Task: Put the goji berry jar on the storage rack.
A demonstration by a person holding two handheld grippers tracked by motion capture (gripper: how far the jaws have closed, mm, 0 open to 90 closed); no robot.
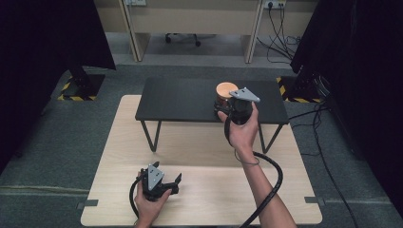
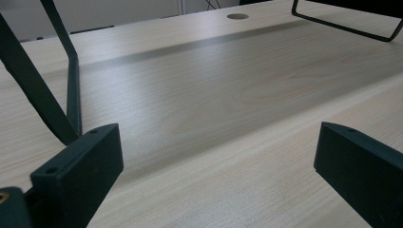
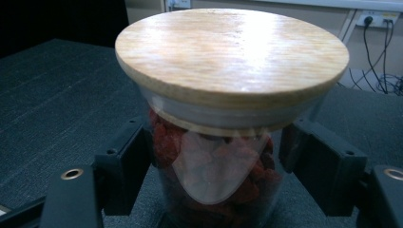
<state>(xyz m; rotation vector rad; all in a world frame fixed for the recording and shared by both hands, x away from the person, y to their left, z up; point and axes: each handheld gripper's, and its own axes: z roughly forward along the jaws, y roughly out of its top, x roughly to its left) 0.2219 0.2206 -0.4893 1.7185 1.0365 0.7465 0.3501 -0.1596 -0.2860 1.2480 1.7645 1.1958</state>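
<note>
Right gripper view puts your right gripper (image 3: 216, 156) around the jar (image 3: 223, 142), jaws hugging the glass under its wooden lid (image 3: 232, 57) on the black bench (image 1: 190, 97). Squeeze evenly, lift straight. Left gripper (image 1: 166, 183) rests wide, nothing held.

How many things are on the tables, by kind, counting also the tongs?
Glass jar with wooden lid: 1
Black raised shelf: 1
Tongs: 2, left tongs and right tongs
Total: 4
</note>
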